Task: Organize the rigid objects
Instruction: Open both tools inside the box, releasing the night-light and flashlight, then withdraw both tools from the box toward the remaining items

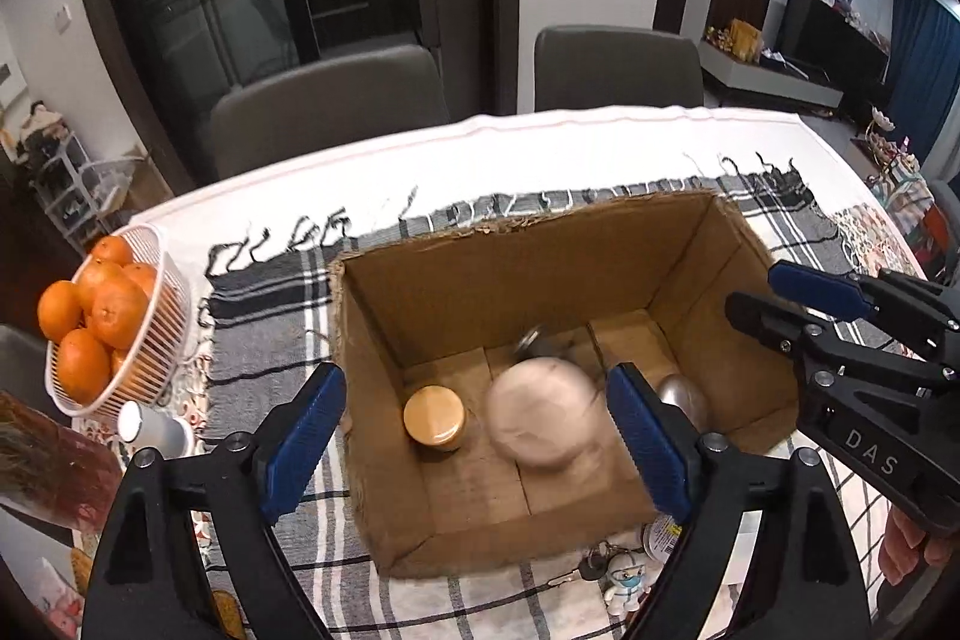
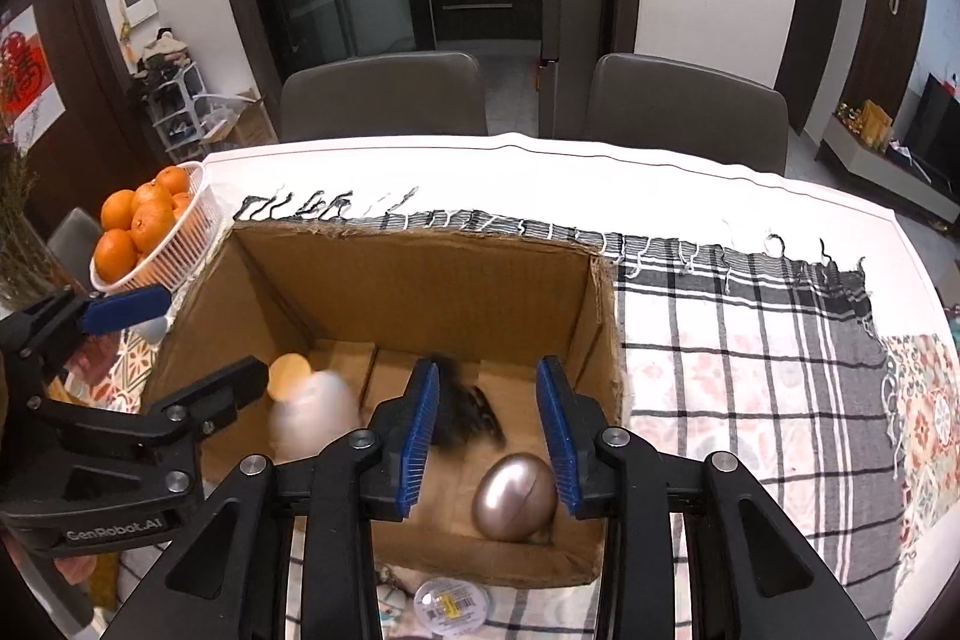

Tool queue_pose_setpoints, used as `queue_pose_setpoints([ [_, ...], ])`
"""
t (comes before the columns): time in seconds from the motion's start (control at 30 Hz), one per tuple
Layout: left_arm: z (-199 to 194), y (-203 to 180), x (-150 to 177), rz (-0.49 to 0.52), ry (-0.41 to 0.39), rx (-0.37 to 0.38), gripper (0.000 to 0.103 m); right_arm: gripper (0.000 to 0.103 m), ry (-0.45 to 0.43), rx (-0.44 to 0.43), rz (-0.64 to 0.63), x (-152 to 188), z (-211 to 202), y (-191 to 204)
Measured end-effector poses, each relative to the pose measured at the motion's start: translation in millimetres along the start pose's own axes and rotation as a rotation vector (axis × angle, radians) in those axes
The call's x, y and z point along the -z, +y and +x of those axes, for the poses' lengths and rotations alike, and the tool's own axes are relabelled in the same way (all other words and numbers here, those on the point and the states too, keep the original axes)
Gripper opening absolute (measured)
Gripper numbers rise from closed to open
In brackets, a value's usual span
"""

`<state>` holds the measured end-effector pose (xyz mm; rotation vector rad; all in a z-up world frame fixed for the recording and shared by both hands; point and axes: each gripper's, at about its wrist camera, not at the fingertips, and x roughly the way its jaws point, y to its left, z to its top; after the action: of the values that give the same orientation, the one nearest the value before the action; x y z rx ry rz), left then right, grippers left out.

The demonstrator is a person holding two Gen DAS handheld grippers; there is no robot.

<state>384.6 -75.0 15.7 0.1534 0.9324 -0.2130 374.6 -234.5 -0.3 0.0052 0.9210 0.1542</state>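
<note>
One open box [image 1: 690,280] sits mid-desk holding four things: a jar [image 1: 434,417], a blurred pale round thing [image 1: 543,415], a dark blurred thing [image 2: 465,412] and a metallic egg [image 2: 515,496] (long axis tilted upright). Left tool [image 1: 474,445] gapes wide, empty; right tool [image 2: 489,439] stands narrow, empty. Two chairs [image 2: 384,97] face the far edge.

box [image 1: 540,280]: brown corrugated cardboard, matt, ragged top edge
egg-shaped thing [image 2: 514,496]: smooth, glossy, metallic sheen
cloth [image 2: 750,358]: woven checked fabric, fringed
basket [image 1: 162,274]: white plastic lattice
jar lid [image 1: 433,413]: tan, smooth, satin finish
</note>
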Motion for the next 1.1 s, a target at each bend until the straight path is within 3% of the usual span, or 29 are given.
queue_pose_setpoints([
  [0.33, -41.3, -5.8, 19.1, -0.024, -0.106, -0.031, 0.089, 0.036, -0.080, 0.017, 0.061, 19.8, -36.9, -5.1],
  [0.47, -59.6, -9.8, 30.2, -0.019, -0.157, -0.040, 0.089, 0.045, -0.133, 0.031, 0.075, 29.4, -56.4, -5.0],
  [0.63, -77.0, -15.8, 43.1, -0.005, -0.201, -0.034, 0.089, 0.050, -0.195, 0.063, 0.074, 43.5, -79.8, -1.6],
  [0.9, -91.2, -20.6, 64.5, -0.001, -0.226, -0.024, 0.089, 0.058, -0.233, 0.077, 0.082, 65.2, -99.6, 1.6],
  [1.1, -94.2, -25.5, 83.0, 0.007, -0.222, -0.019, 0.089, 0.058, -0.218, 0.074, 0.100, 81.9, -102.1, -0.3],
])
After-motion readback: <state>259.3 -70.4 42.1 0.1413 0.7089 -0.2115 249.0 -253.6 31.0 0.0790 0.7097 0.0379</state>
